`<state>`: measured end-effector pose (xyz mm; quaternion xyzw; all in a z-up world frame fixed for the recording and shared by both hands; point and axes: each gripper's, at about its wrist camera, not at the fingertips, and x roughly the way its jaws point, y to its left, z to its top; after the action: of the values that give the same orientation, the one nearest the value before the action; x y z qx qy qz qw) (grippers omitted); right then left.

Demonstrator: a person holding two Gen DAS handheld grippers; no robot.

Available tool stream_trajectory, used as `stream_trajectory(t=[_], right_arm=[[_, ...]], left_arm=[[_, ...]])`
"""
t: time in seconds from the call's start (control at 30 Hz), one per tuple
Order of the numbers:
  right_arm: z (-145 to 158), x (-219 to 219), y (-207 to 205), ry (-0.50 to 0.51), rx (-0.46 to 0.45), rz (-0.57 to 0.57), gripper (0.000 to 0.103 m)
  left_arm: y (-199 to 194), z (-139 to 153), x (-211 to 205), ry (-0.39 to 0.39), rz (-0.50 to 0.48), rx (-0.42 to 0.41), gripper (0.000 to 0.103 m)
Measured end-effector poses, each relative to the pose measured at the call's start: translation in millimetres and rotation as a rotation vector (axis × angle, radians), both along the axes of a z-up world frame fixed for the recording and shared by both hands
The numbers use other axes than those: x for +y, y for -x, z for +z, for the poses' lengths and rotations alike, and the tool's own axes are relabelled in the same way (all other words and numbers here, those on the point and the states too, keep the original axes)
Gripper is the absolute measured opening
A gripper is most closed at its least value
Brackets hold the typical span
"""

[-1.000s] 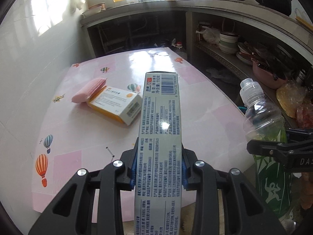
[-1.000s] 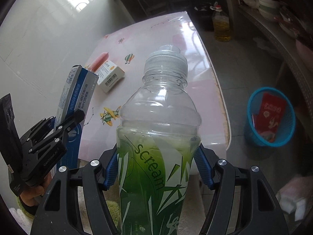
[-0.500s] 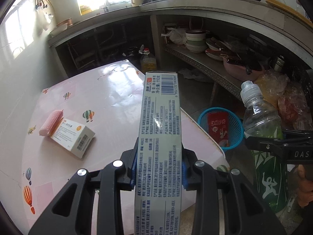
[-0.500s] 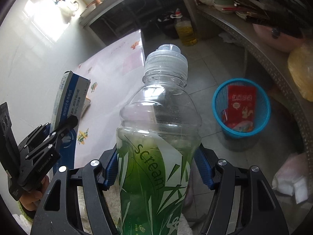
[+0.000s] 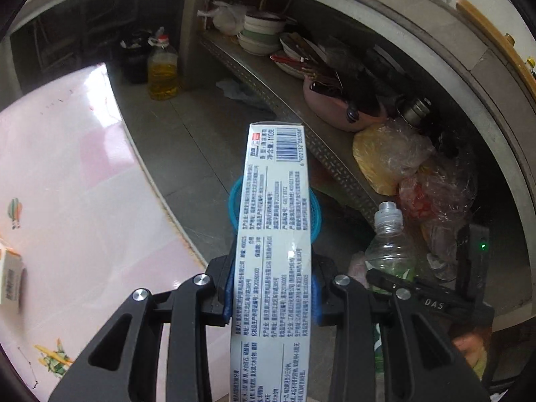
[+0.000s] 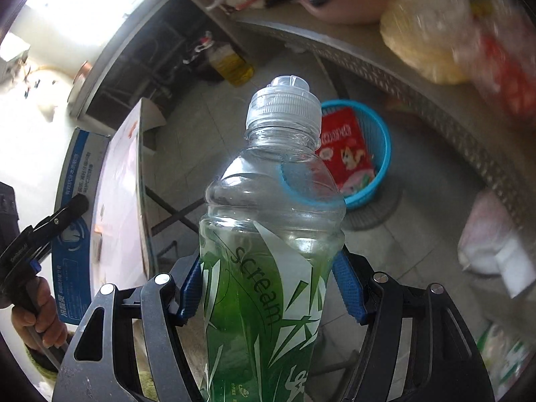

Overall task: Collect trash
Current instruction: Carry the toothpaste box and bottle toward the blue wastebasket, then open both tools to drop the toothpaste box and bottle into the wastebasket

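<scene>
Currently the left gripper (image 5: pixel 272 296) is clamped on a long white toothpaste box (image 5: pixel 273 234), its blue pads pressing both long sides low on the carton, most of which projects ahead of the jaws. The right gripper (image 6: pixel 268 289) is clamped on a clear plastic bottle (image 6: pixel 271 234) with a green label, gripped at the label band, cap pointing forward. A blue basket (image 6: pixel 378 154) stands on the floor ahead of and below both tools; a red packet (image 6: pixel 345 147) already lies in it. In the left wrist view the carton hides most of the basket's mouth, so alignment there cannot be confirmed.

Risks, as judged: the long carton may strike the basket rim and tip out onto the floor if released off-centre. The smooth, rounded bottle may bounce or roll clear. Releasing both together invites a collision between the items at the mouth.
</scene>
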<state>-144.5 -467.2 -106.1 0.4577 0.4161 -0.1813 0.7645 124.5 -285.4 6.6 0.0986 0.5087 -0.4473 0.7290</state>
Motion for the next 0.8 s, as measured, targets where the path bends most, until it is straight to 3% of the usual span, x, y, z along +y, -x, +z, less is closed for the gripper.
stream_trajectory(t=[0.1, 0.17, 0.27, 0.43, 0.53, 0.6, 0.8], right_arm=[[-31, -23, -7, -0.12, -0.022, -0.038, 0.064], [-52, -36, -12, -0.2, -0.031, -0.068, 0.064], [-87, -58, -24, -0.287, -0.015, -0.12, 0.064], [-132, -87, -53, -0.35, 0.051, -0.216, 0.064], [-155, -106, -69, -0.357, 0.085, -0.288, 0.066], [-168, -113, -76, -0.335, 0.142, -0.314, 0.07], [-174, -107, -67, -0.273, 0.177, -0.371, 0.071]], left_arm=[[-10, -28, -43, -0.052, -0.033, 0.121, 0.032], [-16, -47, -72, -0.102, -0.053, 0.158, 0.032], [-26, -78, -111, -0.178, -0.067, 0.189, 0.032], [-47, -121, -168, -0.283, -0.06, 0.21, 0.032], [-59, -133, -198, -0.266, -0.072, 0.192, 0.034], [-63, -139, -209, -0.294, -0.064, 0.139, 0.054], [-69, -140, -204, -0.279, -0.065, 0.144, 0.055]])
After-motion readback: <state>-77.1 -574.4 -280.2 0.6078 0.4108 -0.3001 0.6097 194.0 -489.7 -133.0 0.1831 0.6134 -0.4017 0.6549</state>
